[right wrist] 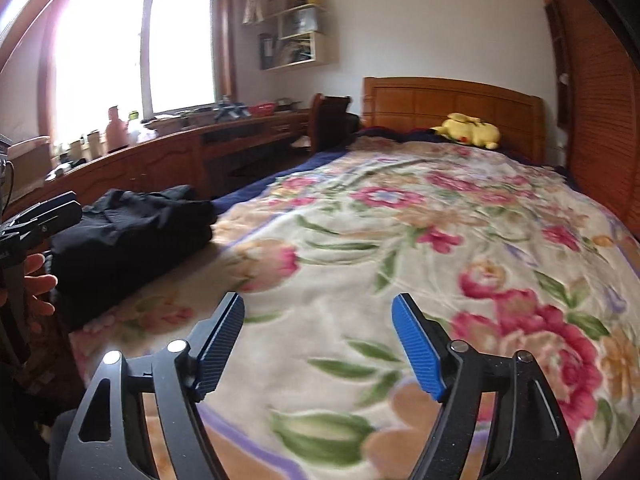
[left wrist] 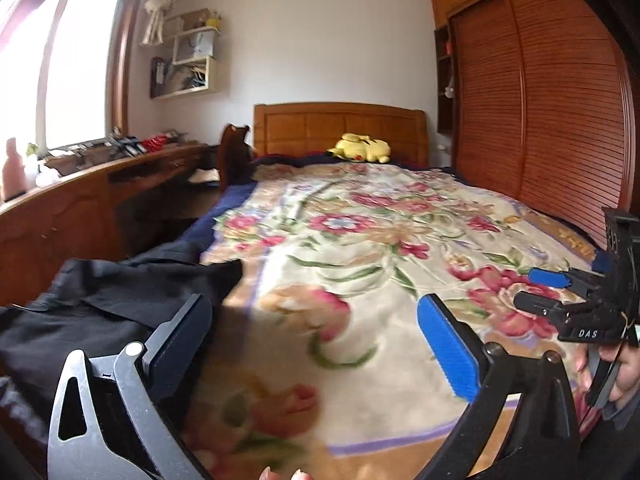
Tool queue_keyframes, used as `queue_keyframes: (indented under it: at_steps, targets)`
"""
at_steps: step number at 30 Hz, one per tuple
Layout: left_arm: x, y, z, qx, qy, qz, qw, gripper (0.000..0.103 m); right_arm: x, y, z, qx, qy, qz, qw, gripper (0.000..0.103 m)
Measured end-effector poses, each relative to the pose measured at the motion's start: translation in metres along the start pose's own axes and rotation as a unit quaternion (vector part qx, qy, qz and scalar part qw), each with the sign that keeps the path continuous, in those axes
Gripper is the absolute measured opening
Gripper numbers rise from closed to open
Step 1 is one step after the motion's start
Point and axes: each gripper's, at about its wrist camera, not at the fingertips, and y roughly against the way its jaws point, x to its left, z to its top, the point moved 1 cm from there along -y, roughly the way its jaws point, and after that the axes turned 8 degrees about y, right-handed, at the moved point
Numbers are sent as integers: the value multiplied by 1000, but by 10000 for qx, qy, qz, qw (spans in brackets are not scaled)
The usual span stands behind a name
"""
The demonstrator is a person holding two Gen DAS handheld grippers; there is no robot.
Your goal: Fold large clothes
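The black garment (right wrist: 132, 228) lies folded in a compact stack on the bed (right wrist: 400, 264), near the left edge of the flowered blanket (left wrist: 360, 264), on the side toward the wooden surface (right wrist: 160, 160) under the window (right wrist: 132, 44). In the left wrist view it fills the lower left, its edge running just behind that view's left pad.

The left tongs (left wrist: 316, 344) stand wide apart over the blanket, with nothing between the blue pads (left wrist: 448, 344); the garment lies beside and behind them, not in their grip. The right tongs (right wrist: 320, 344) are also apart and empty, hovering over bare blanket well to the right of the garment. Each tool shows at the edge of the other's view, with the person's fingers (right wrist: 38, 276) wrapped round the left handle.

At the far end, a yellow plush (left wrist: 360, 148) rests against the headboard (left wrist: 340, 124). A slatted wardrobe (left wrist: 540, 100) runs along the right side of the bed, and shelves (left wrist: 192, 56) hang on the wall beside the window.
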Motion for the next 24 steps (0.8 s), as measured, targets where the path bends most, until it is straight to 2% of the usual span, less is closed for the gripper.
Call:
queue_keyframes:
  at_steps: [7,11,15,24]
  targets:
    - [-51,-40,-20,317,-25,-272,9991,103,-23,9,-14,134,-227,-388,9989,82]
    - [-80,-59,-29,367,-79,-391,9985,103,-33,13,-15,121,-407,-582,9974,82]
    - [-111,-72,-35,242,-152,-420,9987,103,-39,23,-17,3,-402,-967,9945,82]
    - [-159,-90,-45,144,-173,-553,9982,103,-43,54,-25,-247,-414,-1471,9879,82]
